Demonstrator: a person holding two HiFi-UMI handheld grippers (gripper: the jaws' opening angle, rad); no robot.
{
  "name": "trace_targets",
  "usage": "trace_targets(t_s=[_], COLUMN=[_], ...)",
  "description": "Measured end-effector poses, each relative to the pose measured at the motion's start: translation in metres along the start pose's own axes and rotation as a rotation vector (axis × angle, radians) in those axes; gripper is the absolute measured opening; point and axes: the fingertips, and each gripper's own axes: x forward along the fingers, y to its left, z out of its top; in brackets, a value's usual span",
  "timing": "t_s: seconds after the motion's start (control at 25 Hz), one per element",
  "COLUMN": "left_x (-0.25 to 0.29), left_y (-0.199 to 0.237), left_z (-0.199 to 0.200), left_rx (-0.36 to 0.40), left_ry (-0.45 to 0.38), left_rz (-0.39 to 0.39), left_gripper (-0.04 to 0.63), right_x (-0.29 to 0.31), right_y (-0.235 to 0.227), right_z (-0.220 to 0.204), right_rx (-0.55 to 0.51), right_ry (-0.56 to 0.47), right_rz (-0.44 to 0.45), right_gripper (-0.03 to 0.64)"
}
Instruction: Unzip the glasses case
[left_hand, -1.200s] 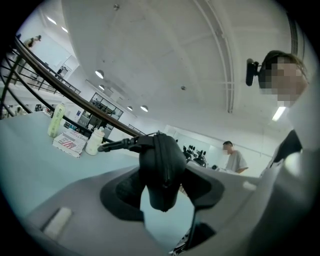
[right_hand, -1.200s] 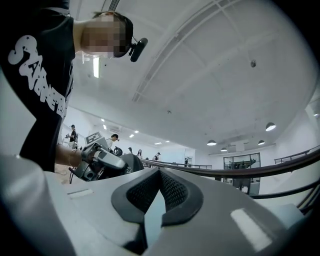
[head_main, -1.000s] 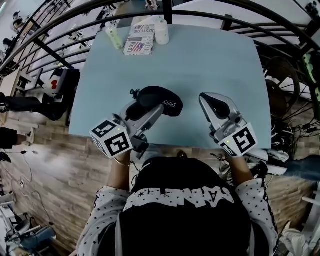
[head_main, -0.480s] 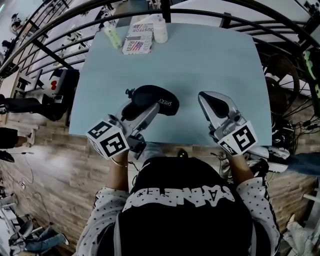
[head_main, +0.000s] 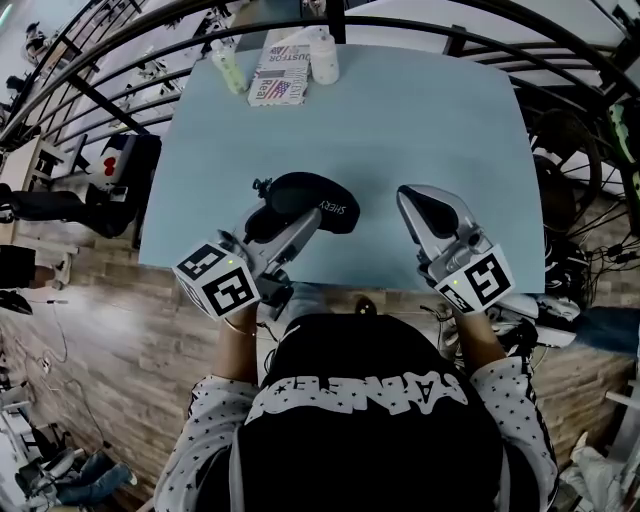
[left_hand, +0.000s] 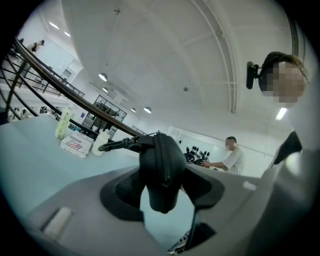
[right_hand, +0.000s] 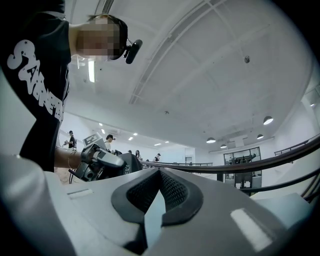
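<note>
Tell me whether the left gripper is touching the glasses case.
Touching. Left gripper view: the left gripper clamps both sides of the glasses case.

Glasses case (head_main: 318, 198) left of right gripper (head_main: 412, 202)

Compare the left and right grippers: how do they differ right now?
The left gripper is shut on the black glasses case; the right gripper is shut on nothing. The left gripper is at the case's end; the right gripper sits clear of it, further right over the table. Both carry marker cubes.
</note>
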Motion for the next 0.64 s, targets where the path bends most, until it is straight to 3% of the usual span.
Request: trace_targets(t_s=[0.64], left_x=[-0.0011], left_y=[-0.0004], left_z=[0.0015], left_rx=[-0.002], left_ry=[-0.006], left_rz=[0.008], left_gripper=[0.0], right_x=[0.0015], right_y=[0.0004], right_z=[-0.0022], right_rx=[0.001], right_ry=[0.003], right_rz=[0.015], right_gripper=[0.003])
